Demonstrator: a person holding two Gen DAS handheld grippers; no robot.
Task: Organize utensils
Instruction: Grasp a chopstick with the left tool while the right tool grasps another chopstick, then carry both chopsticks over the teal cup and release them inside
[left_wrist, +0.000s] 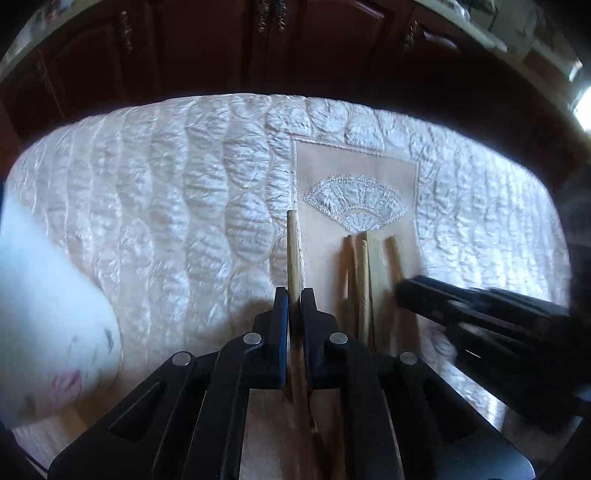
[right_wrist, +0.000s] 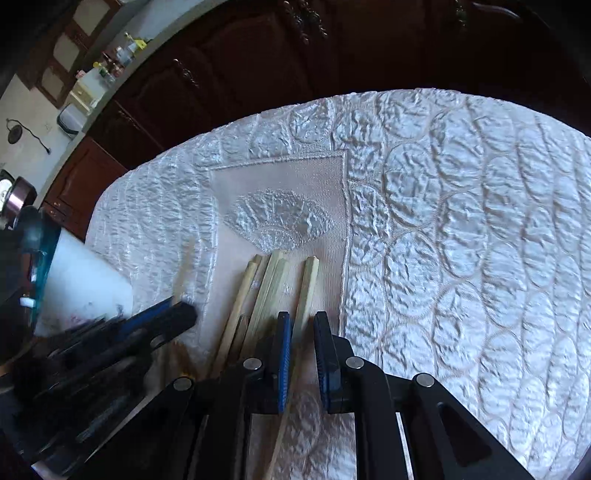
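Several wooden chopsticks (left_wrist: 364, 280) lie side by side on the beige panel (left_wrist: 354, 173) of a quilted white cloth. My left gripper (left_wrist: 294, 295) is shut on one wooden chopstick (left_wrist: 293, 251), held apart to the left of the group. In the right wrist view the group (right_wrist: 269, 291) lies ahead, and my right gripper (right_wrist: 303, 321) is open, its fingers on either side of the rightmost chopstick (right_wrist: 308, 288). The left gripper (right_wrist: 177, 314) shows at the left there, its chopstick (right_wrist: 184, 266) blurred. The right gripper (left_wrist: 406, 291) shows at the right in the left wrist view.
The quilted cloth (right_wrist: 461, 240) covers the table, with an embroidered fan (left_wrist: 354, 203) on the panel. A white object with a floral print (left_wrist: 48, 314) sits at the left. Dark wooden cabinets (left_wrist: 258, 48) stand behind. A blue glass item (right_wrist: 40, 251) is at the far left.
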